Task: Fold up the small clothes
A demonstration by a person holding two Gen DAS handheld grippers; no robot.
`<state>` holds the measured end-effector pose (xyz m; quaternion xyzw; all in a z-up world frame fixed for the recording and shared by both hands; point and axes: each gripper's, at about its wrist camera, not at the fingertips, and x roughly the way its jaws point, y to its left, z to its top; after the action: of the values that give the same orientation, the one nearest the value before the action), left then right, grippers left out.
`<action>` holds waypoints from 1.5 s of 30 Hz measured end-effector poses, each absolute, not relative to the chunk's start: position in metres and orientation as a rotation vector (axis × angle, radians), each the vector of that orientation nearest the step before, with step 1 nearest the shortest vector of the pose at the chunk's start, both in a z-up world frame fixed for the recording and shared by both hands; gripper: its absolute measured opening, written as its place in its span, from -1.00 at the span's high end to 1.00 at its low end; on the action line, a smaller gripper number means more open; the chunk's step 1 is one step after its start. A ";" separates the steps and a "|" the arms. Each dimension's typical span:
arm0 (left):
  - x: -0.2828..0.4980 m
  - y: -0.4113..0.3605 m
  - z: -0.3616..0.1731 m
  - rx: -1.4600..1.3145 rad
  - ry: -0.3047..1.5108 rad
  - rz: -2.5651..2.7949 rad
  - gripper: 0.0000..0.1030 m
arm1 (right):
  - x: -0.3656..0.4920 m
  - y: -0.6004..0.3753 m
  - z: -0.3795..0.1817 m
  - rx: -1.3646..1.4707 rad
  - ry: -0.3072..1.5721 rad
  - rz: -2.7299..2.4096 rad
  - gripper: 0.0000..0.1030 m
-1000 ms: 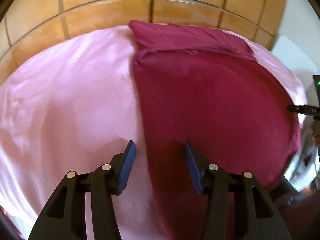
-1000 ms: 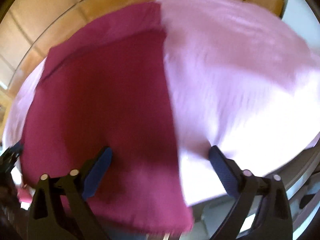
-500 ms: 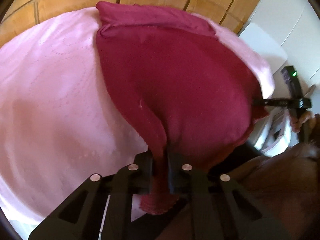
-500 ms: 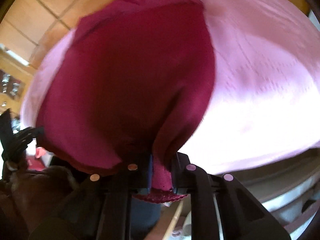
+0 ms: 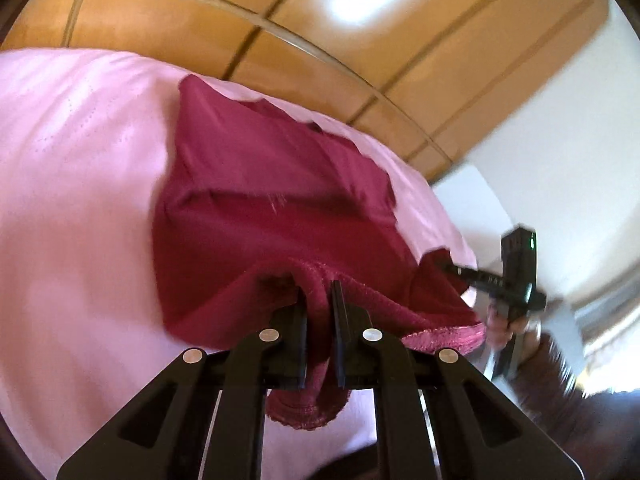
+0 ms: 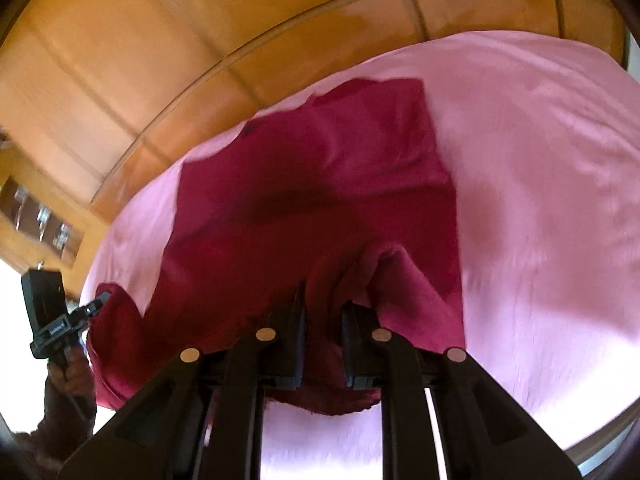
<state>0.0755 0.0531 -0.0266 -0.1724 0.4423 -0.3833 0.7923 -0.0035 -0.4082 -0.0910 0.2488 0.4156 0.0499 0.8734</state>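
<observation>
A dark red garment point(image 5: 272, 200) lies on a pink sheet point(image 5: 80, 184); it also shows in the right wrist view point(image 6: 320, 184). My left gripper point(image 5: 319, 296) is shut on the garment's near hem, which is bunched between its jaws and lifted off the sheet. My right gripper point(image 6: 323, 300) is shut on the hem at the other near corner and holds it raised. The near part of the garment hangs between the two grippers, and its far end rests flat. The right gripper shows in the left wrist view point(image 5: 452, 270), the left gripper in the right wrist view point(image 6: 102, 298).
The pink sheet point(image 6: 540, 200) covers a rounded surface. Wooden panels point(image 5: 280, 20) stand behind it, also in the right wrist view point(image 6: 200, 40). A white wall point(image 5: 560, 160) and a white box point(image 5: 468, 196) are at the right. A shelf with glassware point(image 6: 40, 216) is at the left.
A second ago both grippers were open over the flat garment. They shut on its near hem, and now lift it and carry it toward the far end.
</observation>
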 end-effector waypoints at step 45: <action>0.000 0.104 -0.077 -0.224 1.049 -0.703 0.60 | -0.085 -0.414 -0.102 0.334 0.960 0.040 -0.17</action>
<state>0.0004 0.1040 -0.0768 -0.1044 0.4892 -0.3281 0.8014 -0.0849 -0.4136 -0.1025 0.1597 0.4597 0.0190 0.8734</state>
